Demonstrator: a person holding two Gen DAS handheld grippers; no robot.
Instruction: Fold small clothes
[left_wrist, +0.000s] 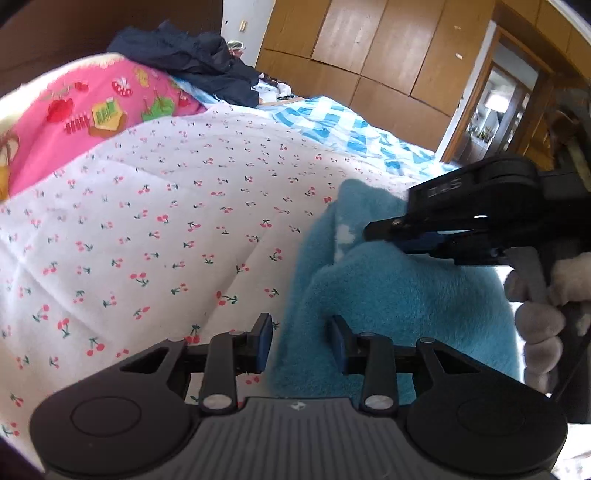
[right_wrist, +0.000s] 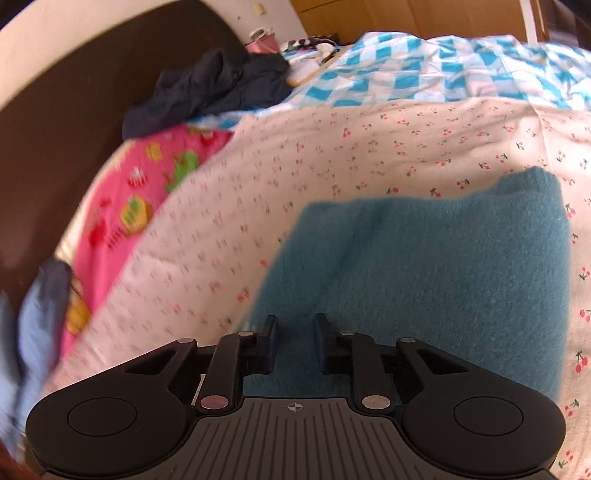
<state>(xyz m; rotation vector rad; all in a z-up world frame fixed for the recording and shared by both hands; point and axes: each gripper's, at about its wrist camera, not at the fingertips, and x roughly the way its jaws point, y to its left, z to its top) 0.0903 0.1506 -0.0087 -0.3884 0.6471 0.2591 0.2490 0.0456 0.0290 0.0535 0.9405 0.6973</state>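
A fuzzy teal garment (right_wrist: 436, 273) is lying on the cherry-print quilt (left_wrist: 155, 221) covering the bed, and it is filling the space right in front of both grippers. The left gripper (left_wrist: 302, 341) is hovering at the garment's left edge with its jaws apart and nothing between them. The right gripper (right_wrist: 295, 341) is sitting over the garment's near side, its jaws parted too; in the left wrist view its tips appear to be touching a raised fold. Behind, a pink printed cloth (left_wrist: 92, 107), a heap of dark clothes (right_wrist: 207, 88) and a blue checked blanket (right_wrist: 424, 70) are lying toward the headboard. The right wrist view is blurring at its left side, where a pale blue item (right_wrist: 33, 332) is hard to make out.
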